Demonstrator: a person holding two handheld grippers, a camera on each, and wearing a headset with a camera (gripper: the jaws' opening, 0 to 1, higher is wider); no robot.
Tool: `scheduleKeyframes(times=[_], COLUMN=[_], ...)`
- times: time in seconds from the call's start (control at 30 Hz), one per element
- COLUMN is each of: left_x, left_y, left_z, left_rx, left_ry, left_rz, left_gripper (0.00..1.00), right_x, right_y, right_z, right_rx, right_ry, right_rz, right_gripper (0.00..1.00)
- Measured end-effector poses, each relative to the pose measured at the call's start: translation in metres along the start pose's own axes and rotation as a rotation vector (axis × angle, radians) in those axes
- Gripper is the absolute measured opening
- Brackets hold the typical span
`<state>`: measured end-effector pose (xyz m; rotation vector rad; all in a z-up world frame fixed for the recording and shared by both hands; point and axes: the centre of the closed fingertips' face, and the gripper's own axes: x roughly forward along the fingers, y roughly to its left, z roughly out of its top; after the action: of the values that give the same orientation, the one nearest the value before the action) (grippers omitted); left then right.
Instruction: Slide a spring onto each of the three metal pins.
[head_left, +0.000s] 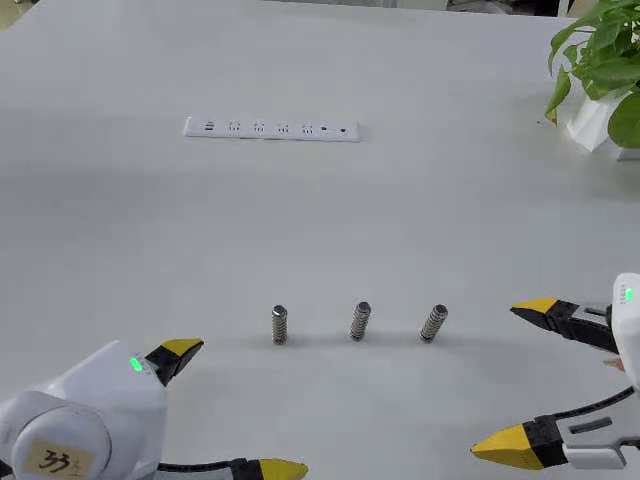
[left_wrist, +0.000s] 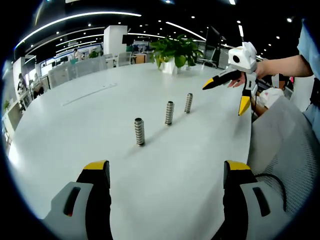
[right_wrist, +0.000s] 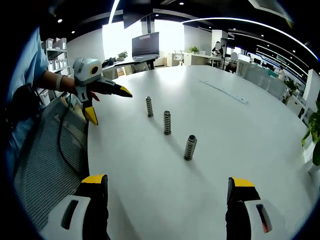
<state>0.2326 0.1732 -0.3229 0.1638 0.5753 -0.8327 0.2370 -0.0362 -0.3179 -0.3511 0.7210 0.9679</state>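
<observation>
Three metal pins stand in a row on the white table, each with a spring around it: the left pin (head_left: 279, 324) (left_wrist: 139, 131) (right_wrist: 149, 106), the middle pin (head_left: 360, 320) (left_wrist: 169, 112) (right_wrist: 167, 122) and the right pin (head_left: 433, 322) (left_wrist: 188, 102) (right_wrist: 190, 147). My left gripper (head_left: 232, 408) (left_wrist: 167, 172) (right_wrist: 107, 104) is open at the near left, short of the left pin, with nothing between its yellow tips. My right gripper (head_left: 515, 378) (right_wrist: 167, 187) (left_wrist: 226, 95) is open at the near right, beside the right pin, also holding nothing.
A white power strip (head_left: 271, 129) (left_wrist: 89, 93) (right_wrist: 223, 92) lies farther back on the table. A potted plant (head_left: 603, 75) (left_wrist: 176, 51) in a white pot stands at the far right corner. A mesh chair (left_wrist: 280, 145) (right_wrist: 45, 165) sits at the table's near edge.
</observation>
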Motion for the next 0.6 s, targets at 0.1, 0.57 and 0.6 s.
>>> scheduleKeyframes(times=[0.1,0.57,0.6], left_x=[0.0,-0.006,-0.007], left_y=[0.002,0.009,0.009], left_z=[-0.001,-0.003,-0.003], left_rx=[0.002,-0.009,-0.011], left_ry=[0.004,0.007,0.009], left_rz=[0.005,0.035,0.037], left_gripper=[0.93,0.93,0.93], right_x=[-0.007,-0.036,-0.037], right_y=[0.001,0.005,0.004], right_z=[-0.001,-0.023,-0.024], right_rx=[0.026,0.108,0.113], right_ry=[-0.016,-0.048,-0.053], right_rz=[-0.023,-0.095,-0.099], right_gripper=[0.99,0.99,0.99])
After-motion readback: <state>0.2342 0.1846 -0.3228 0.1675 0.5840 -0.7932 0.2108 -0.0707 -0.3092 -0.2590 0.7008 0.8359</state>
